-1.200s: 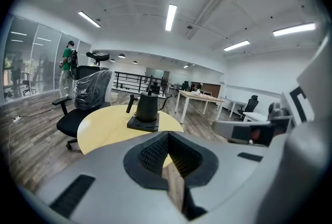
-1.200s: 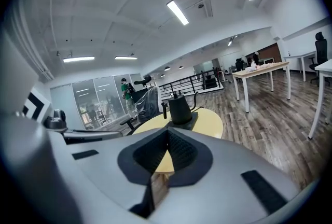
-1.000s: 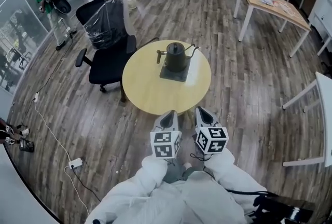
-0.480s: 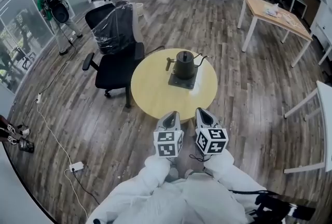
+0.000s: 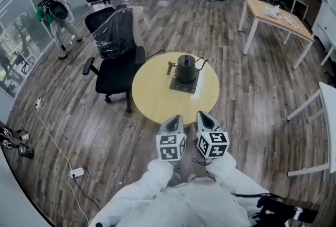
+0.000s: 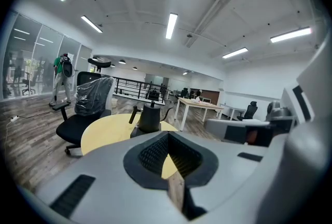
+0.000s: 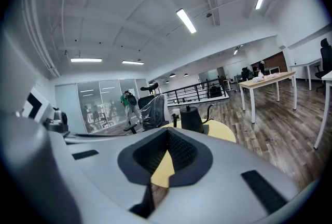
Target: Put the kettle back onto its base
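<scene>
Seemingly the dark rounded kettle (image 5: 185, 67) sits on its flat square base (image 5: 181, 86), plainest from overhead, on the round yellow table (image 5: 155, 97). Left tongs (image 5: 173, 120) and right tongs (image 5: 203, 116) are closed, empty.

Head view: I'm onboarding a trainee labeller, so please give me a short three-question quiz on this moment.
1. True or false: the kettle sits on its base on the round table.
2. The office chair has its back covered with: A) clear plastic, B) a red blanket, C) newspaper.
3. Fill in: the left gripper and right gripper both have their jaws ____, with nothing between them.
Key: 1 true; 2 A; 3 shut.
</scene>
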The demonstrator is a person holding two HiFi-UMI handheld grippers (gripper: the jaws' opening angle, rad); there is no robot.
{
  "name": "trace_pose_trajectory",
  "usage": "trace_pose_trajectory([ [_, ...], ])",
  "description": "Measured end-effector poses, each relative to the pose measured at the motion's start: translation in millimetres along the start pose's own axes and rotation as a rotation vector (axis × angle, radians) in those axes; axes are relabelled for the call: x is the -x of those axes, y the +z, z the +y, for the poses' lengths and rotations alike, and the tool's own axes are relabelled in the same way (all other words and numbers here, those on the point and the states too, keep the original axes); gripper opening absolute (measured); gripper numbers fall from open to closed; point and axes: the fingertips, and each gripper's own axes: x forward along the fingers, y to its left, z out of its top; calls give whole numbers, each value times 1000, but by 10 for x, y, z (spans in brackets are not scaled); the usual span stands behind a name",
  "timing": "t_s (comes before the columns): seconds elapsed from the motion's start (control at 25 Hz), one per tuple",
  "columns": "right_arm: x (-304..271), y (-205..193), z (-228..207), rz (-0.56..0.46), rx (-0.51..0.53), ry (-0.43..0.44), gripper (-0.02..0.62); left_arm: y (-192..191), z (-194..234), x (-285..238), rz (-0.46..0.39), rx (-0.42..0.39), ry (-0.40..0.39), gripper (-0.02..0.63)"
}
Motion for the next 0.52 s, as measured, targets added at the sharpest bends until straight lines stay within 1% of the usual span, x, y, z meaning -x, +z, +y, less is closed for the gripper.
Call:
trace_pose_trajectory([
  [0.16, -7, 11, -38, 3, 14, -2, 12, 12, 36, -11, -4, -10, 17, 0],
  [0.52, 26, 17, -63, -2, 18, -4, 12, 4, -12, -12, -2, -25, 9, 0],
])
